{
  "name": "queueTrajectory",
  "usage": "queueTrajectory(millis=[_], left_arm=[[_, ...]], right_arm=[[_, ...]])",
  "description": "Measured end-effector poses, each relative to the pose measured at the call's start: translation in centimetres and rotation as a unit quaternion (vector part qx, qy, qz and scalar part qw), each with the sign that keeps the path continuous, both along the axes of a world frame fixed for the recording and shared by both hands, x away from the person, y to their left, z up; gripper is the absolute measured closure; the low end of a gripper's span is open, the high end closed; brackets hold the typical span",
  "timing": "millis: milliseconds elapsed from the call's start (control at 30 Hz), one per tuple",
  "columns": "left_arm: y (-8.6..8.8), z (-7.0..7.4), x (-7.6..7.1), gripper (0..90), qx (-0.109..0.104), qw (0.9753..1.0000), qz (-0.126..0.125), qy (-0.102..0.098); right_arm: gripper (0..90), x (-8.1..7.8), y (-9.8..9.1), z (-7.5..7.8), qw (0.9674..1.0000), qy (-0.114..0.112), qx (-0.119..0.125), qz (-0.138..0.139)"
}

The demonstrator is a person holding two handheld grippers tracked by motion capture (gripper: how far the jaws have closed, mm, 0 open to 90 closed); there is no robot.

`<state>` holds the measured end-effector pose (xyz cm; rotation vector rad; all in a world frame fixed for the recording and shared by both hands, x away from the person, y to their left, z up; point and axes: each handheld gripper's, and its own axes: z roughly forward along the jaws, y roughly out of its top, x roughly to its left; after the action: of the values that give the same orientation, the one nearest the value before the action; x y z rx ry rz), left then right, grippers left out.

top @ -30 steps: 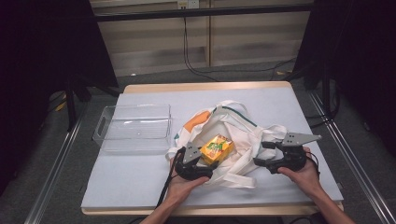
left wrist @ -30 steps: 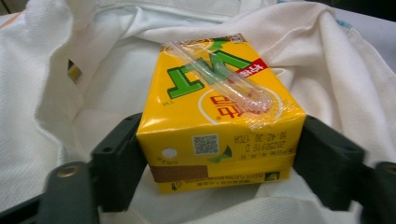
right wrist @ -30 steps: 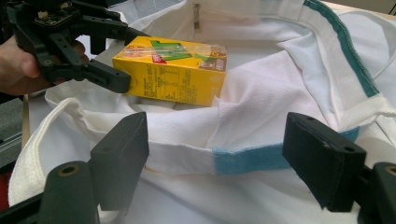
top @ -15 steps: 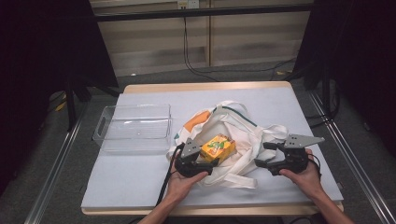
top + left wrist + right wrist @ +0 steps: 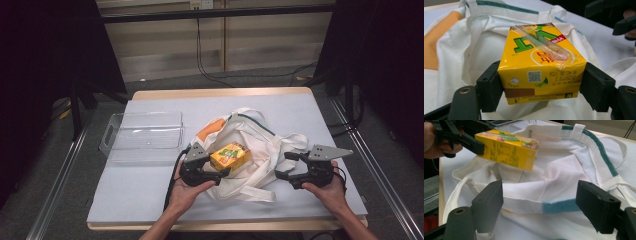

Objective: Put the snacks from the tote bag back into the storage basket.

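A wooden-edged table (image 5: 220,93) carries a pale grey mat (image 5: 130,190) over nearly its whole top. Directly on the mat lie two things — a clear plastic tray (image 5: 142,136) at left, and a crumpled white tote bag (image 5: 260,150) with green trim — well apart.

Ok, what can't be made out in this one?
- Inside of the bag: high view, hidden by its own folds.
- Carton underside: left gripper view, faces away.
- Small print on the carton: right gripper view, blurred.
- Tray contents: high view, clear plastic, too small to tell.

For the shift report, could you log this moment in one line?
left gripper: shut on juice carton | carton above cloth bag | right gripper: open at bag rim
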<state>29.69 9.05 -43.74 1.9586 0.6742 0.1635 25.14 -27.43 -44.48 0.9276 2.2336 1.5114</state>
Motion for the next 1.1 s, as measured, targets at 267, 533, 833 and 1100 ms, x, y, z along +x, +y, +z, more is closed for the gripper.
queueTrajectory(millis=[267,533,833,1100], left_arm=[[1.5,1.5,0.4,27.1,0.009,0.9997,-0.022,0.005],[2.8,2.2,1.0,27.1,0.01,0.9991,-0.03,0.027],[4.0,3.0,1.8,27.1,0.018,0.9992,-0.017,0.031],[5.3,3.5,2.4,27.1,0.017,0.9992,-0.007,0.035]], right_arm=[[20.6,-1.0,-0.1,0.2,0.9999,-0.007,0.006,-0.014],[20.1,-2.6,-1.0,0.0,0.9996,-0.004,0.009,-0.027],[16.8,-3.0,-0.9,-0.2,0.9994,-0.002,0.006,-0.033],[16.4,-2.8,-0.8,-0.2,0.9993,-0.002,0.004,-0.037]])
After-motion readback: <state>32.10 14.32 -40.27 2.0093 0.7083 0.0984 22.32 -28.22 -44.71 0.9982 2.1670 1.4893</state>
